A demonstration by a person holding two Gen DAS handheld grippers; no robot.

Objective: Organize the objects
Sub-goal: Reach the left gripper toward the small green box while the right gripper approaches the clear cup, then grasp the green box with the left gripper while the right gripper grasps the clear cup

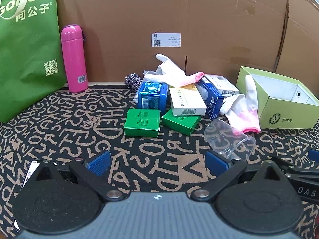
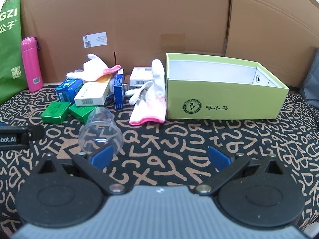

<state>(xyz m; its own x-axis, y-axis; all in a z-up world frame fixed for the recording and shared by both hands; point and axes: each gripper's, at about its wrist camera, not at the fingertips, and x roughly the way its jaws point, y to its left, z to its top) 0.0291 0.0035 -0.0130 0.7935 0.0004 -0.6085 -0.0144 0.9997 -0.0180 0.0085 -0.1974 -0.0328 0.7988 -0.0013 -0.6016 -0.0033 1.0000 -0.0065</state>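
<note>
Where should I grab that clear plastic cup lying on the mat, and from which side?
The clear plastic cup lies on its side, open mouth toward the cameras. A likely grip: pinch the rim wall, one finger inside the mouth, coming from the front. The right tool is open and nearest; its left finger already sits at the rim.

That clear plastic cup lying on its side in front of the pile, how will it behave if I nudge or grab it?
The clear plastic cup lies on its side, so a nudge will probably roll it, likely in a curve since it tapers. It looks thin-walled and light, so a hard squeeze may crush it. The right gripper is open and close beside it.
</note>
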